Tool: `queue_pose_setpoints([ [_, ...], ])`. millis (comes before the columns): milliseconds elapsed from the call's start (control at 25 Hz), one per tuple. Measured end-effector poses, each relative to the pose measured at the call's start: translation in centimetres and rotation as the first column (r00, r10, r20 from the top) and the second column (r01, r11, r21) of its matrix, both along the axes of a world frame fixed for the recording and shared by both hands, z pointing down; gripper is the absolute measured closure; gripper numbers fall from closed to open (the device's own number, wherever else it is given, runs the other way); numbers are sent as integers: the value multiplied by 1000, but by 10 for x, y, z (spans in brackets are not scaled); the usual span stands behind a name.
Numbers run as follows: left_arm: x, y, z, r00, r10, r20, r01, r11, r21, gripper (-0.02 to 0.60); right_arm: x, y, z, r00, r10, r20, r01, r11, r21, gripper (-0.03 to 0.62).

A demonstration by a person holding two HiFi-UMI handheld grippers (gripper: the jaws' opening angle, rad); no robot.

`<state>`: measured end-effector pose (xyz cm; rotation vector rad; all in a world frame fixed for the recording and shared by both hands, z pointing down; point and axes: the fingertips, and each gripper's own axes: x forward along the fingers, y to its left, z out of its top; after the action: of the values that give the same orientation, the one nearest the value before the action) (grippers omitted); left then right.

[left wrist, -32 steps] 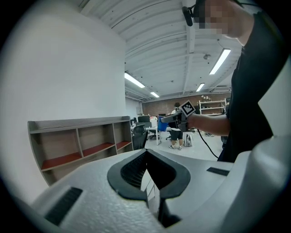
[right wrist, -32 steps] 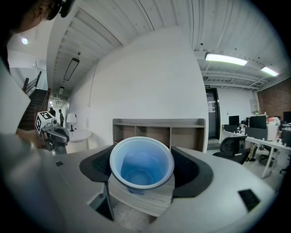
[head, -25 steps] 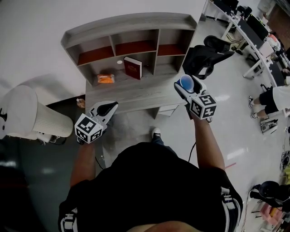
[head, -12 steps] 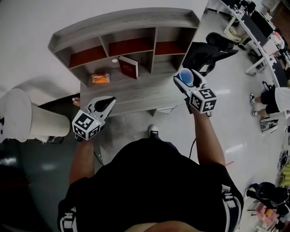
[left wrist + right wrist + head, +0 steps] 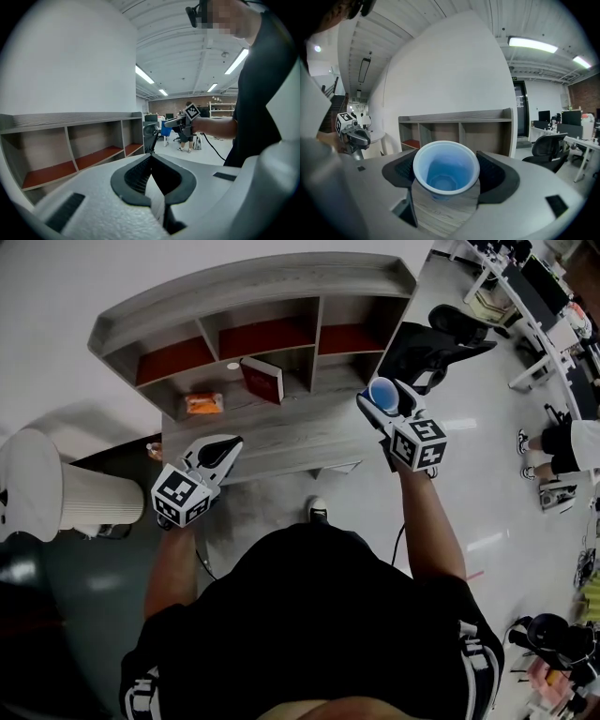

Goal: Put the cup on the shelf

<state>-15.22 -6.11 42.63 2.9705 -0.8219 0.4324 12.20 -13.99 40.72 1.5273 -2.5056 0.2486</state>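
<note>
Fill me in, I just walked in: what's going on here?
A person stands at the desk with a gripper in each hand. The right gripper is clamped on an upright blue cup, held near the desk's right end, facing the shelf. The cup is not on the shelf yet. The left gripper is shut and empty.

Cup (image 5: 446,171): smooth blue plastic, slight sheen, paler rim.
Shelf (image 5: 253,287): grey wood-grain, matt; compartment floors reddish-brown, smoother look.
Surface (image 5: 281,442): same grey wood-grain, matt.
Right hand-held gripper (image 5: 383,399): white matt plastic shell; black pads (image 5: 490,171) finely ribbed, rubbery look.
Left hand-held gripper (image 5: 151,180): same white shell, faintly grainy close up; black ribbed pads.
Marker cubes (image 5: 417,443): flat matt black-and-white print.
Floor (image 5: 487,493): pale, glossy, mirrors lights.
Shirt (image 5: 309,615): black cloth, matt.
Book (image 5: 262,381) near surface's back edge: dark red cover, material unclear.
</note>
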Motion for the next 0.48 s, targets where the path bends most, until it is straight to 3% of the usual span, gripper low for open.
queue_pose_setpoints([
  [480, 24, -31, 9, 1000, 11, 25, -10, 1000, -27, 565, 13, -31, 15, 1000, -1, 7, 2, 999, -36, 221],
])
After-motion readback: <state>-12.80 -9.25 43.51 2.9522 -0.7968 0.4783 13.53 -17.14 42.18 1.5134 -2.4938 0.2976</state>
